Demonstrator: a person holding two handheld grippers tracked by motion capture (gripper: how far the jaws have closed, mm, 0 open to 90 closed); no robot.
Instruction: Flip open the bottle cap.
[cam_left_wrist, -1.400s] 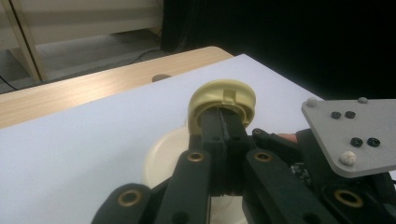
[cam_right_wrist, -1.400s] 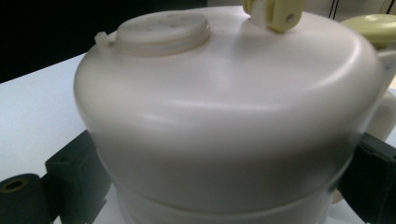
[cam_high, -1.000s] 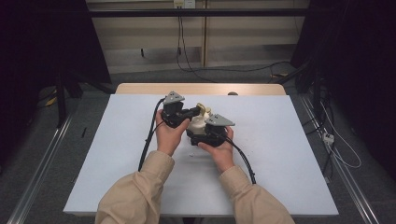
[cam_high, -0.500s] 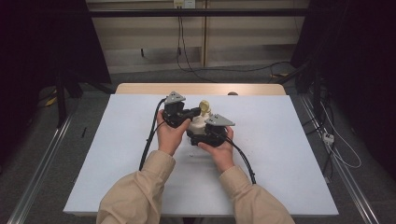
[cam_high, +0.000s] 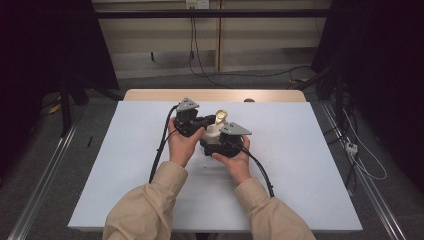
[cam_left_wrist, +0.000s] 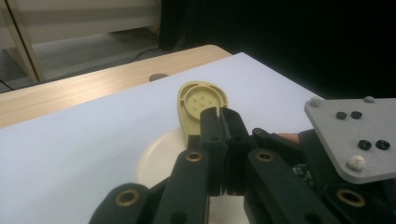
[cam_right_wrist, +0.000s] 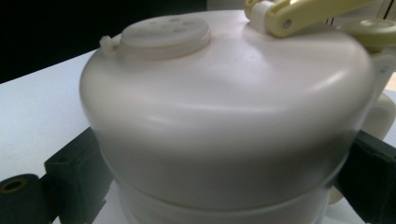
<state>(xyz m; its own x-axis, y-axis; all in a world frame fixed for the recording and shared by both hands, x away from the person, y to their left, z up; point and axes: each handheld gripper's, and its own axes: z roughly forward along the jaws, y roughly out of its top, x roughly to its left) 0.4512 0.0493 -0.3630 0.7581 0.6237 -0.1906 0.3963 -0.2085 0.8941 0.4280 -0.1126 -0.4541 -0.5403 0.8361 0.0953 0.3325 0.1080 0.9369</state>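
Left tool (cam_left_wrist: 219, 116) pinches ribbed yellow flap (cam_left_wrist: 198, 100).

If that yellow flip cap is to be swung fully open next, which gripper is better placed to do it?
Left, probably. The left gripper is shut on the raised yellow cap, so it only needs to keep swinging. The right gripper clasps the white container on both sides, steadying it.

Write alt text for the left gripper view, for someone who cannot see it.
Two black jaws of the left gripper pinch a raised yellow flip cap above a cream container on a white table. A grey plate on the other gripper sits at the right.
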